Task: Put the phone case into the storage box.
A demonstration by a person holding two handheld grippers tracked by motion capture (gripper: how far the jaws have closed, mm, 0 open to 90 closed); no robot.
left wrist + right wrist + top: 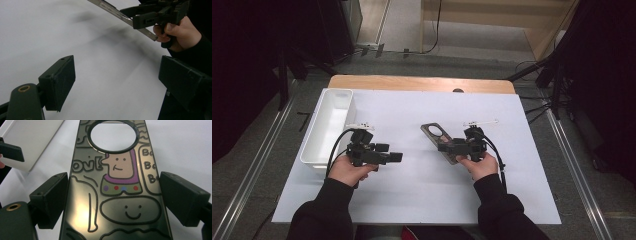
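A flat, glossy dark phone case [82,202] with cartoon drawings and a round hole lies between the jaws of my right gripper [113,200]. The jaws press on its two long edges. In the high view the case [435,131] points away to the upper left from the right gripper [451,146], right of the table's centre. The left gripper view shows the case [117,13] tilted, above the sheet, in the right gripper [150,15]. My left gripper [389,152] is at the left and points right. Its jaws [117,82] stand open over the bare white sheet with nothing between them.
A long white bin [332,115] stands along the left edge of the white sheet [422,200]. The wooden table edge [412,82] shows at the back. Dark stands and cables flank the table on both sides.
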